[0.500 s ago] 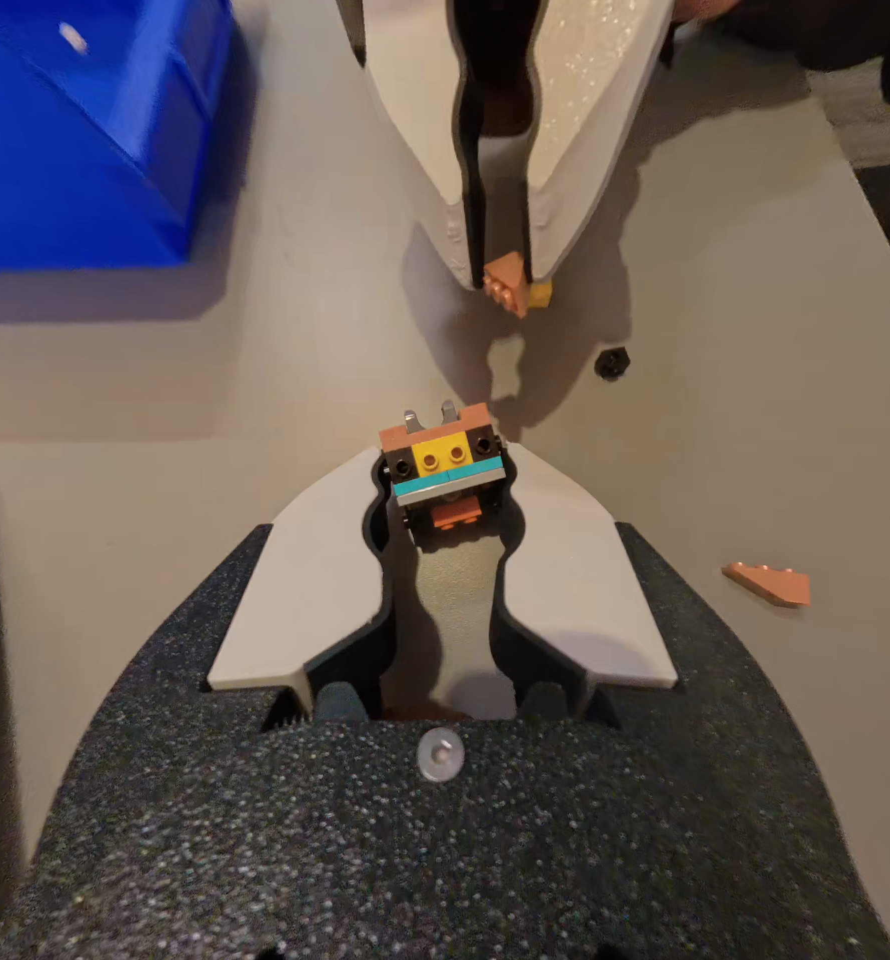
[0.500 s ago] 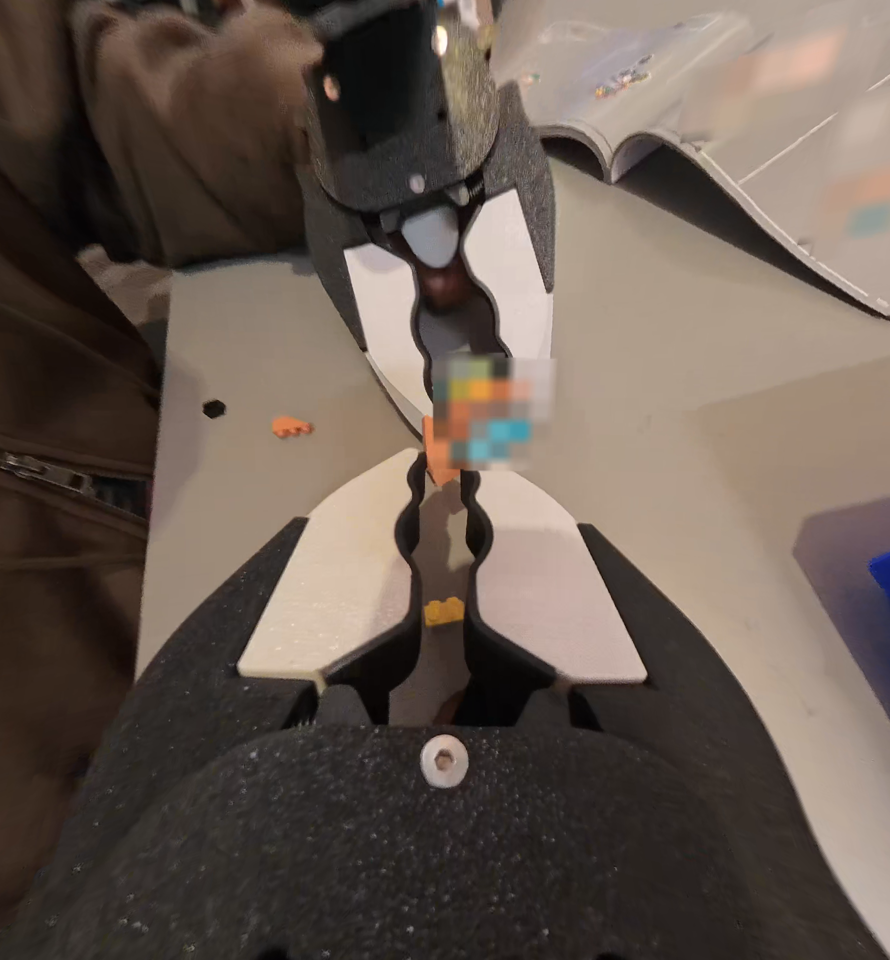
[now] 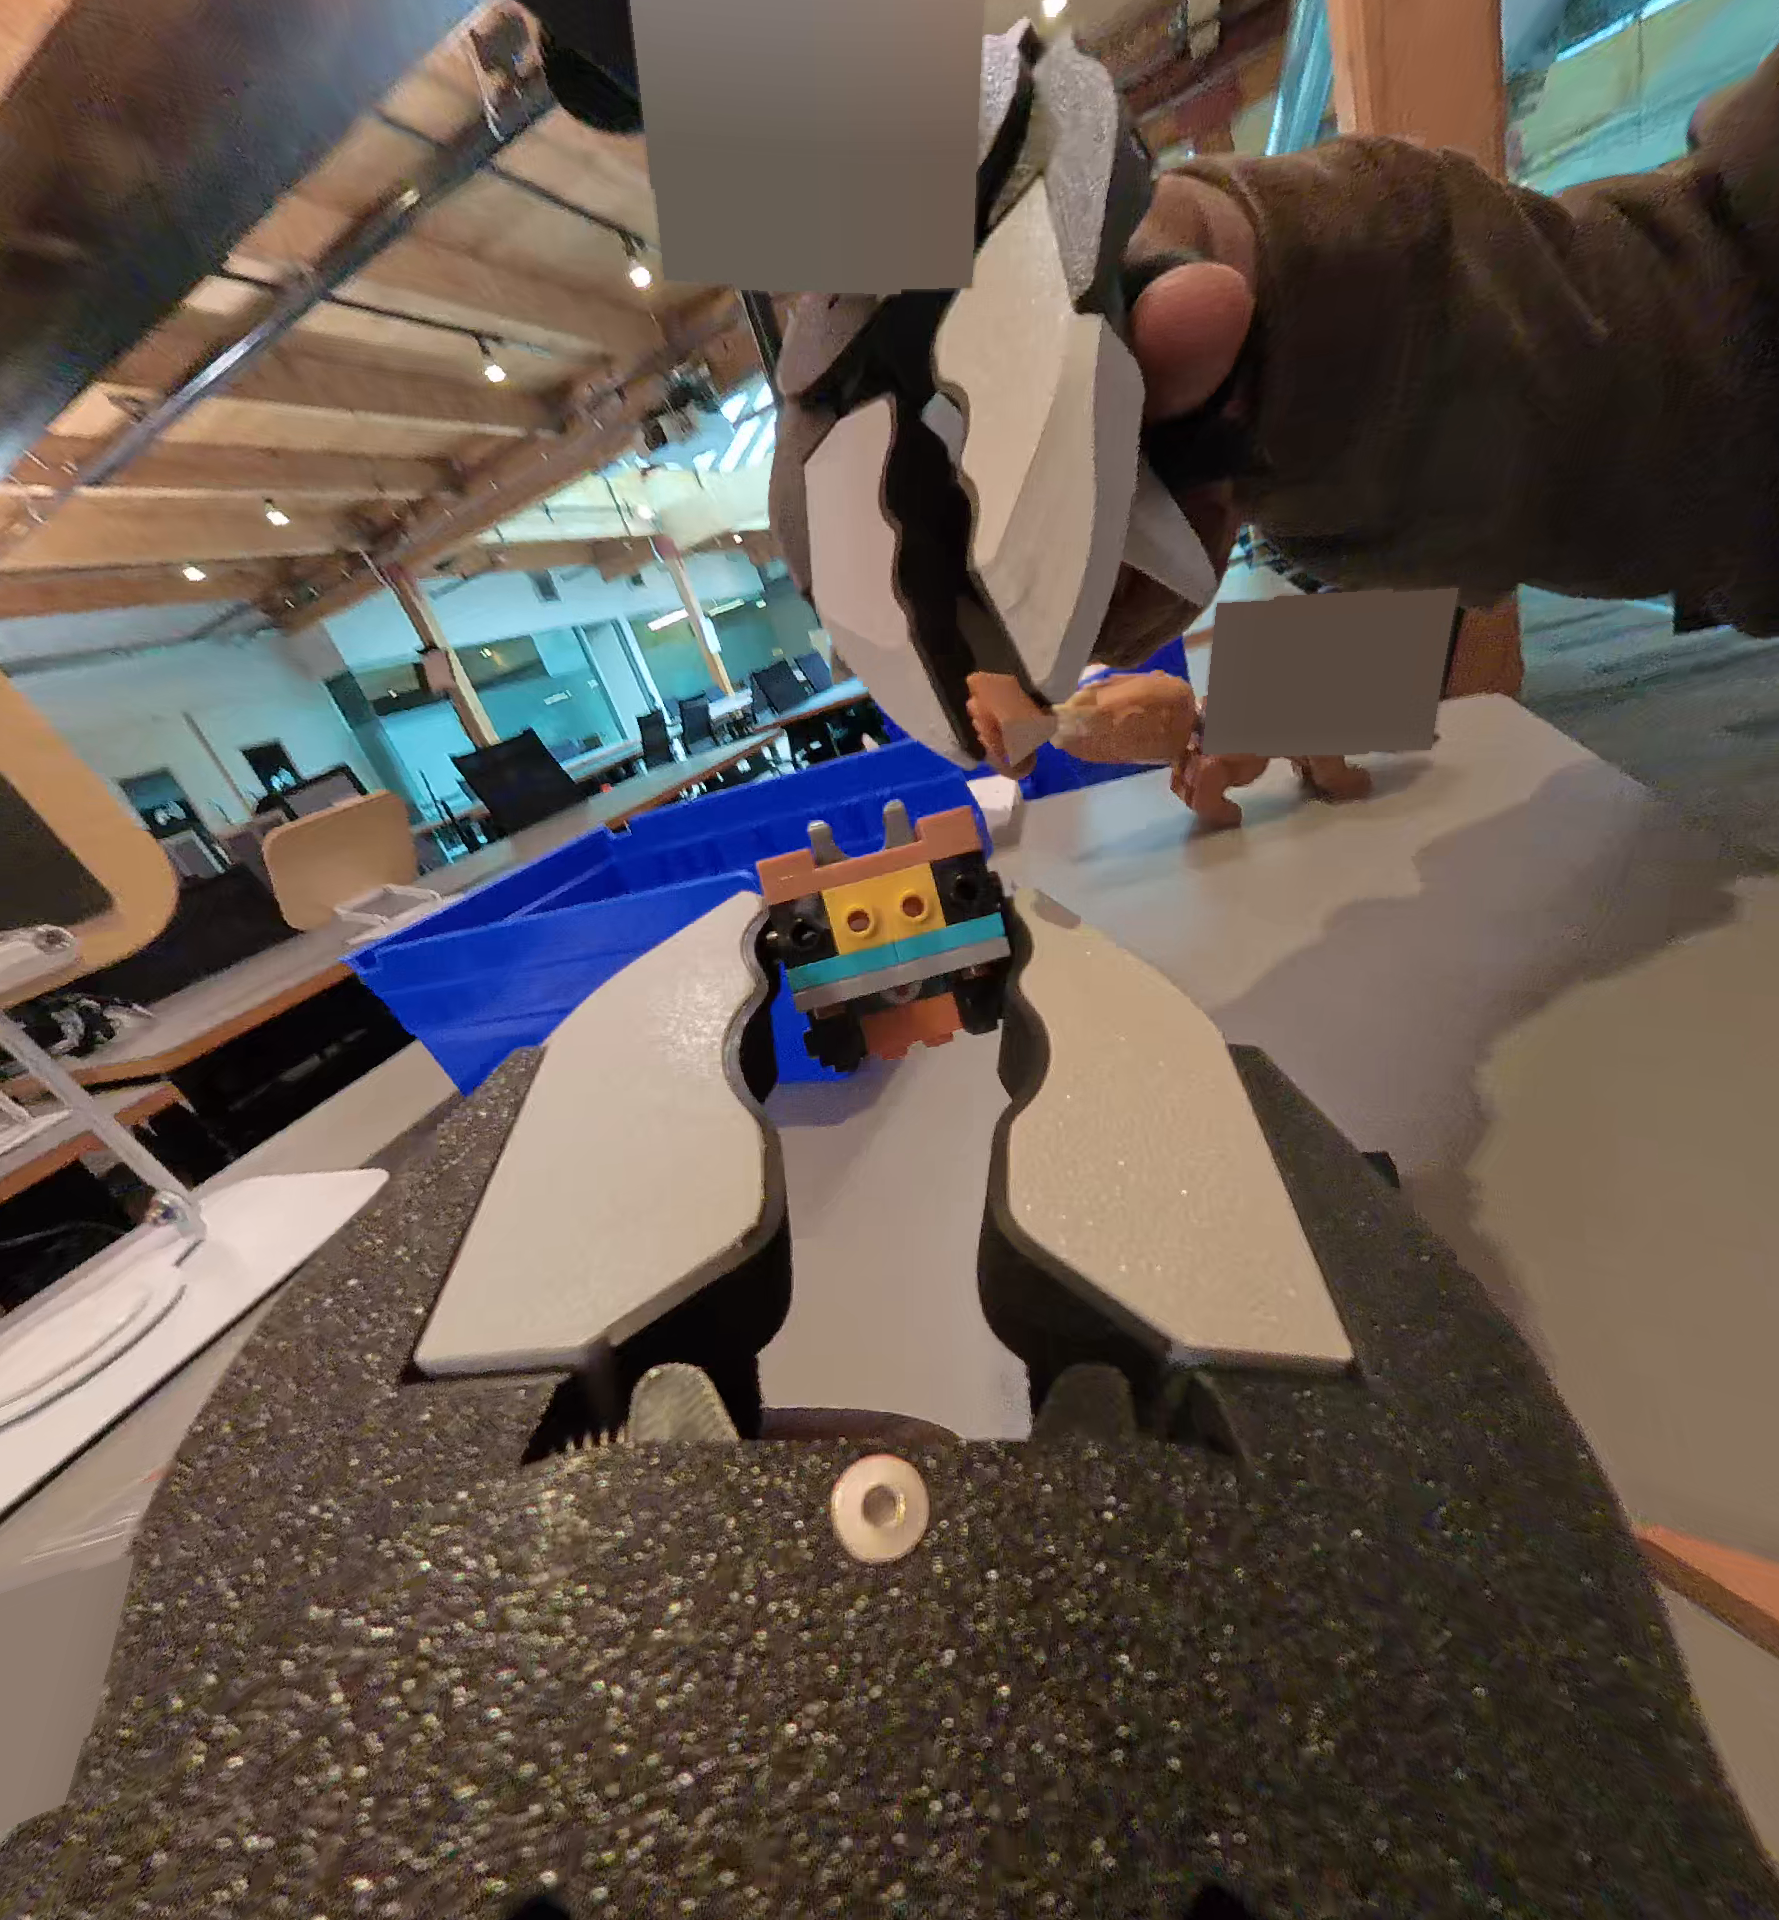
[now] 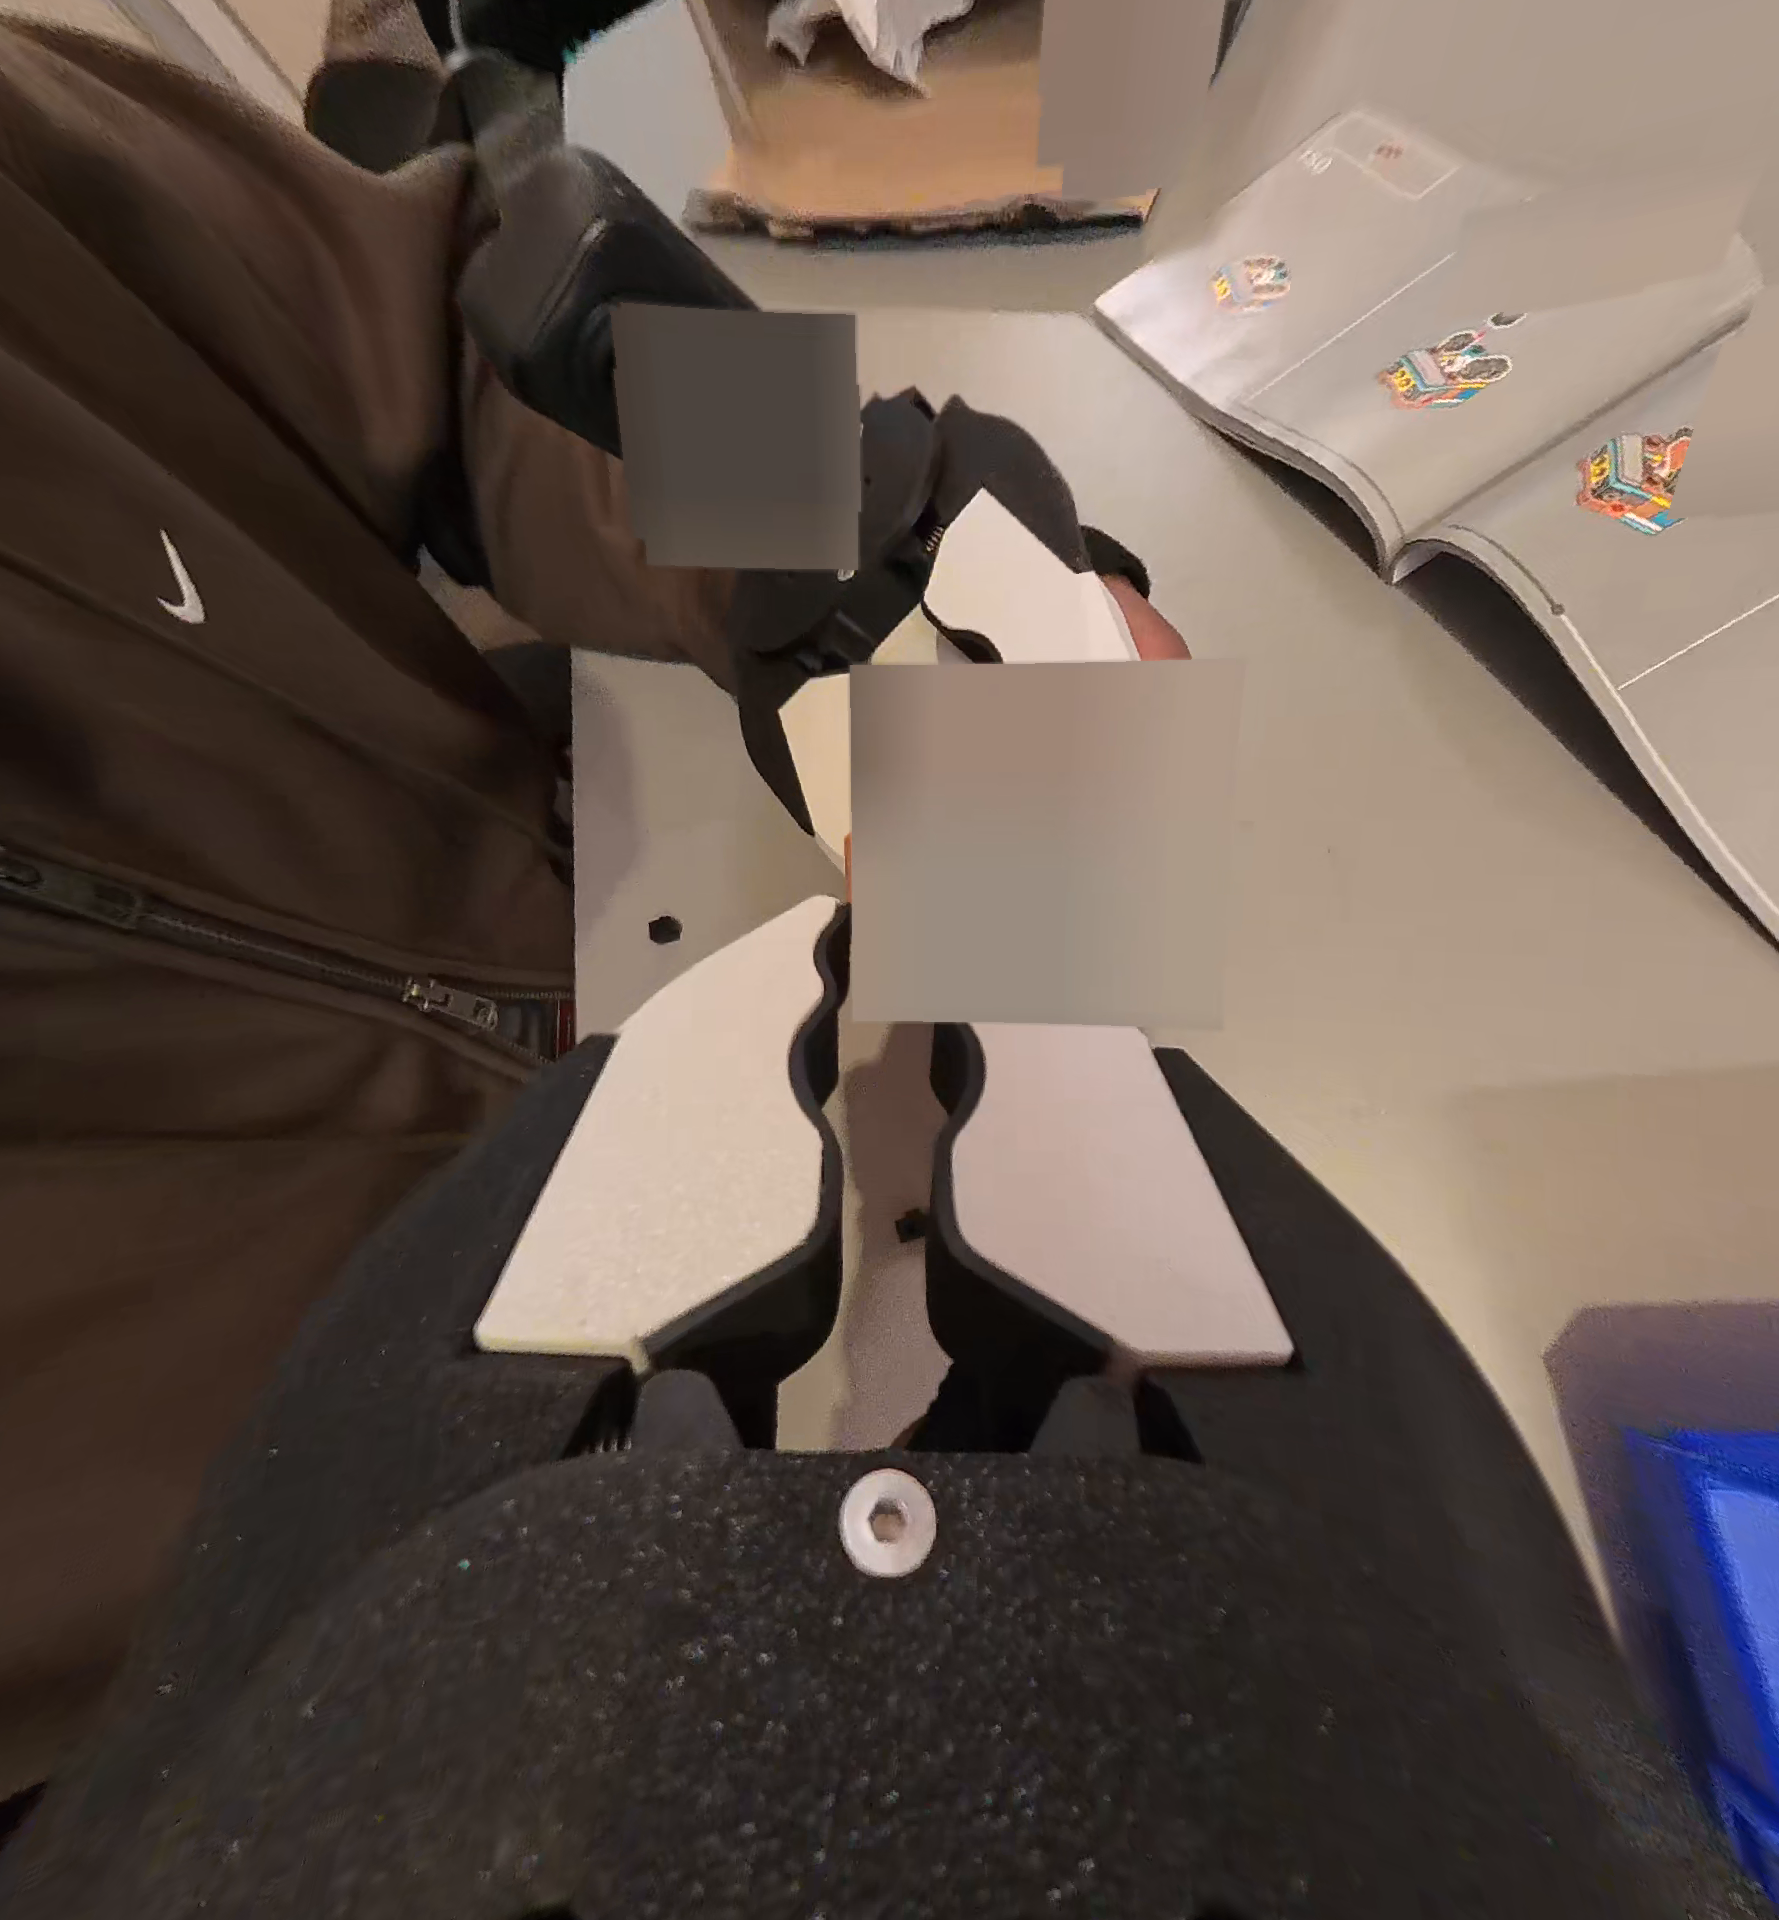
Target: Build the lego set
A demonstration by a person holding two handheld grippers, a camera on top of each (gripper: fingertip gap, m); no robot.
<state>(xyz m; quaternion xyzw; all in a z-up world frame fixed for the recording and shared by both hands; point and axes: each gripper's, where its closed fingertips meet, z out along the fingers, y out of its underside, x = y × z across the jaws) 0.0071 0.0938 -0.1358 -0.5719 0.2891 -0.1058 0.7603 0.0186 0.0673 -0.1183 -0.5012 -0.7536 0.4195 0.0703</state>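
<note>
Grey tabletop runs under both views, an office with timber ceiling behind. Left gripper (image 3: pixel 890 971) is clamped on the model (image 3: pixel 885 930), a small block of black, yellow, teal and brown bricks, held by its sides. At one o'clock above it, the right gripper (image 3: pixel 1004 717) pinches a brown piece (image 3: pixel 1004 719). A blue bin (image 3: pixel 573 935) sits at ten o'clock, a booklet (image 4: pixel 1467 416) lies open nearby. I judge the model light, stiff and liable to pop apart; grip the lower bricks, pressing squarely.

Open-plan office, desk rows (image 3: pixel 698 727), chairs (image 3: pixel 339 852)
</note>
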